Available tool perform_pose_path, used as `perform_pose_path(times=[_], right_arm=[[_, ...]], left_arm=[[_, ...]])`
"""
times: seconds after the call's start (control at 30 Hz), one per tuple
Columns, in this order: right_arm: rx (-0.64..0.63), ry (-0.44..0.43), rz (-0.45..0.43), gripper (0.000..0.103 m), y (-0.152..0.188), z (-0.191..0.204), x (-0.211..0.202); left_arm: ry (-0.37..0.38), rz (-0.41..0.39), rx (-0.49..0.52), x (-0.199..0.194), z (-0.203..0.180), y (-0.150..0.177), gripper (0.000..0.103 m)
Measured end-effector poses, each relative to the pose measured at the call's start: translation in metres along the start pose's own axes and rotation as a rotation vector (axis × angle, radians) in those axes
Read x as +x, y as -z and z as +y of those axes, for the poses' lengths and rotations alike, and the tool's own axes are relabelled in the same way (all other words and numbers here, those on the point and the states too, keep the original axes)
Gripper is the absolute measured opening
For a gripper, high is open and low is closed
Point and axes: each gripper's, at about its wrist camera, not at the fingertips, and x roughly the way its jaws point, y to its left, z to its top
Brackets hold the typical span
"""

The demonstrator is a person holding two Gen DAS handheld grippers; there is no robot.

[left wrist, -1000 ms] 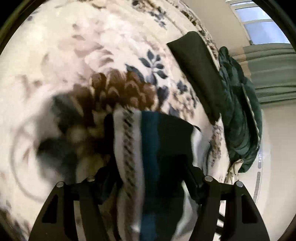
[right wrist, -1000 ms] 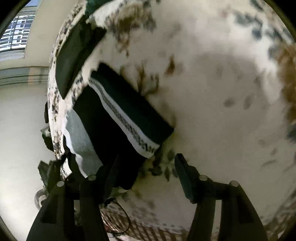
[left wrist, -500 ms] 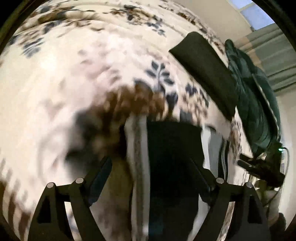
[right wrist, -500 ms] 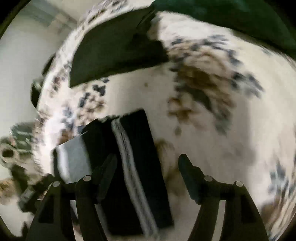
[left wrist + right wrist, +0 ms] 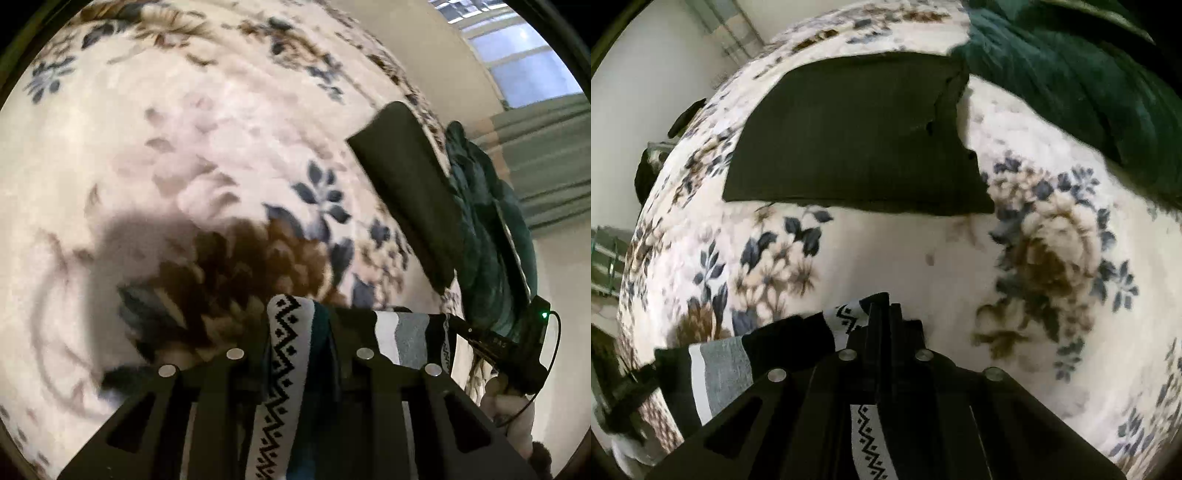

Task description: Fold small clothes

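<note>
The small knitted garment, dark with white bands carrying a black zigzag pattern, a teal stripe and a grey panel (image 5: 284, 354), sits at the bottom centre of both wrist views, lifted just above the floral bed cover. The left tool (image 5: 295, 354) is clamped on its zigzag band, the cloth bunched between the two fingers. The right tool (image 5: 882, 321) has its fingers pressed together on another edge of the same garment (image 5: 846, 317), with the grey panel trailing off to the lower left of that view. Gripping two edges at once probably serves to keep the fabric taut, so one half can be carried over the other for a fold. Beyond it spreads the cream bed cover with brown and blue flowers (image 5: 221, 155). An already folded dark rectangular cloth (image 5: 849, 136) lies flat in the upper middle of the right view, likely set aside as finished, and a rumpled dark green blanket (image 5: 1071, 74) fills the upper right. A few faint characters show on the right tool's body in the left view, too blurred to read.
</note>
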Motion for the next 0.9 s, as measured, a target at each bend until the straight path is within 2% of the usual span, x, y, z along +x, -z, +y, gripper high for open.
perform_pose_path(times=[0.07,0.13,0.17,0.2,0.23,0.27,0.3,0.43,0.5,0.57,0.63,0.67,0.7,0.77,0.8,0.83,0.87,0.9], right_arm=[[-0.008,0.012,0.006,0.003,-0.004,0.004,0.014],[0.002,0.019,0.078,0.003,-0.005,0.002,0.035],[0.018,0.008,0.120,0.003,-0.004,-0.001,0.043],[0.060,-0.022,0.185,0.010,-0.001,-0.011,0.050],[0.088,-0.044,0.207,0.017,0.001,-0.018,0.050],[0.130,-0.093,0.227,0.037,0.007,-0.031,0.044],[0.169,-0.145,0.237,0.052,0.017,-0.045,0.032],[0.301,-0.187,0.282,0.053,0.075,-0.087,-0.008],[0.441,-0.201,0.302,0.053,0.127,-0.109,-0.030],[0.585,-0.267,0.328,0.053,0.170,-0.116,-0.035],[0.744,-0.379,0.321,0.064,0.205,-0.116,-0.034],[0.832,-0.457,0.313,0.075,0.221,-0.111,-0.028],[0.907,-0.539,0.295,0.079,0.233,-0.104,-0.018],[0.989,-0.542,0.319,0.079,0.245,-0.094,0.004],[1.035,-0.548,0.320,0.076,0.250,-0.090,0.018],[1.067,-0.572,0.308,0.063,0.252,-0.087,0.027],[1.106,-0.583,0.281,0.017,0.254,-0.083,0.034],[1.072,-0.584,0.256,0.018,0.247,-0.077,0.035]], left_arm=[[-0.009,0.016,0.000,0.009,0.002,-0.004,0.023],[0.002,0.056,-0.025,0.014,0.008,-0.007,0.033],[0.021,0.066,-0.046,0.011,0.011,-0.007,0.042],[0.042,0.070,-0.061,0.004,0.014,-0.006,0.056],[0.046,0.072,-0.059,-0.004,0.016,-0.002,0.060],[0.049,0.076,-0.058,-0.011,0.017,0.002,0.062],[0.056,0.084,-0.059,-0.019,0.019,0.009,0.062],[0.029,0.121,-0.056,-0.049,0.029,0.054,0.062],[0.000,0.147,-0.054,-0.054,0.031,0.073,0.062],[-0.011,0.175,-0.058,-0.057,0.032,0.091,0.062],[-0.017,0.195,-0.056,-0.056,0.032,0.102,0.062],[-0.018,0.204,-0.057,-0.054,0.032,0.105,0.062],[-0.022,0.212,-0.060,-0.052,0.032,0.108,0.062],[-0.019,0.218,-0.067,-0.049,0.030,0.111,0.062],[-0.018,0.220,-0.061,-0.048,0.029,0.110,0.062],[-0.021,0.221,-0.055,-0.047,0.027,0.109,0.062],[-0.022,0.220,-0.052,-0.047,0.027,0.107,0.062],[-0.015,0.215,-0.050,-0.048,0.025,0.107,0.062]])
